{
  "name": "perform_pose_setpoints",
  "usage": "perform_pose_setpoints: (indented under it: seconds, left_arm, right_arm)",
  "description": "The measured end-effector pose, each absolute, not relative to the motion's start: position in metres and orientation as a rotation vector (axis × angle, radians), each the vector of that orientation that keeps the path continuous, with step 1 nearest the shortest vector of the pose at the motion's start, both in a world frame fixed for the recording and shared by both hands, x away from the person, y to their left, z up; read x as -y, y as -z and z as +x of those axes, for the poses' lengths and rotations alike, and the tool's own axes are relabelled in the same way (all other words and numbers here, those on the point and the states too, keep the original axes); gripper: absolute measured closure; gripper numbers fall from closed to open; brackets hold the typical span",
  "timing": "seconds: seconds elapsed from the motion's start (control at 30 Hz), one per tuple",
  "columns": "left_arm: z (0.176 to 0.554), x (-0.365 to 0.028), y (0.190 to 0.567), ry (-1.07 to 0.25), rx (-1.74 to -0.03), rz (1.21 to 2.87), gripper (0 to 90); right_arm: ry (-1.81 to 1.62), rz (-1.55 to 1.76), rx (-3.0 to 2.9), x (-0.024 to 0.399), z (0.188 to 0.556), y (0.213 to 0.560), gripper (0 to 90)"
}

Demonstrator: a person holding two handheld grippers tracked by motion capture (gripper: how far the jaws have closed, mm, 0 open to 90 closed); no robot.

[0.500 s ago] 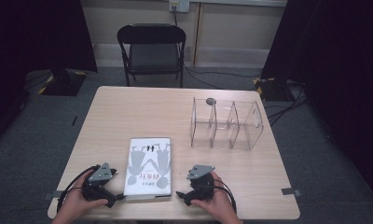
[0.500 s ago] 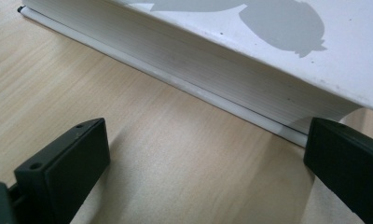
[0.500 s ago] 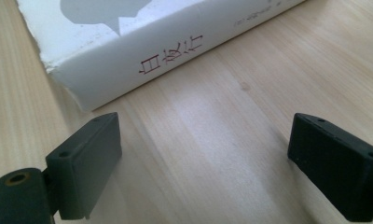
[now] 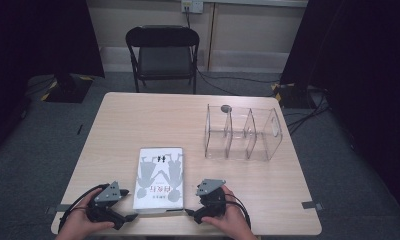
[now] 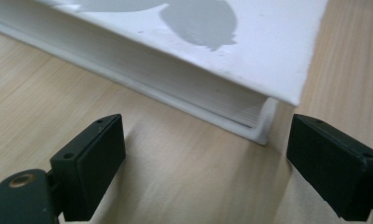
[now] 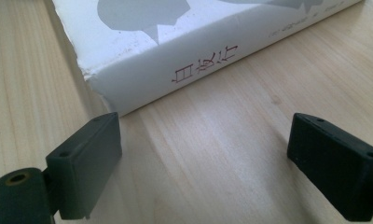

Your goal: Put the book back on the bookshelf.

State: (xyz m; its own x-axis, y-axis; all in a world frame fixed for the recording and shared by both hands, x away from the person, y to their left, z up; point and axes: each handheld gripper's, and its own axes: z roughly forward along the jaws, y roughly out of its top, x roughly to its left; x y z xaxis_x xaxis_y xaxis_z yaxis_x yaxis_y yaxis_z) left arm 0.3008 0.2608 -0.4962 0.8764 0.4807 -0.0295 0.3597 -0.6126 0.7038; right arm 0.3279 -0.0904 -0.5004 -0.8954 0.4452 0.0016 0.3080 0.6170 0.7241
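Observation:
A white book [image 4: 159,177] with grey figures on its cover lies flat near the table's front edge. My left gripper [image 4: 130,218] rests on the table at the book's front left corner, open, its jaws apart and empty. Close up, the page edge and that corner of the book [image 5: 250,70] lie just beyond my left gripper [image 5: 205,170]. My right gripper [image 4: 189,213] sits at the front right corner, also open. The spine of the book [image 6: 184,60], with red characters, lies just ahead of my right gripper [image 6: 203,170].
A clear plastic divider box [image 4: 242,132] with several compartments stands at the right back of the wooden table [image 4: 153,120]. A black folding chair [image 4: 163,52] stands behind the table. Cables trail on the grey carpet.

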Motion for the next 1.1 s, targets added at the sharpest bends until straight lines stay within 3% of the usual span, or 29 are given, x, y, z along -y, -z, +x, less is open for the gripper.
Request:
perform_pose_setpoints:
  seconds: [0.23,0.4,0.87,1.1]
  left_arm:
    - [0.3,-0.245,0.497,-0.228,-0.599,2.269,18.7]
    - [0.302,-0.24,0.493,-0.238,-0.625,2.277,29.5]
    - [0.297,-0.234,0.481,-0.249,-0.714,2.294,39.0]
    - [0.295,-0.232,0.473,-0.259,-0.737,2.25,41.8]
  right_arm:
    - [-1.139,0.625,-2.658,0.089,0.328,0.5,9.2]
    - [-1.135,0.631,-2.656,0.088,0.328,0.5,9.1]
    - [-1.136,0.617,-2.671,0.086,0.325,0.499,12.8]
    - [-1.105,0.468,-2.697,0.063,0.312,0.494,13.1]
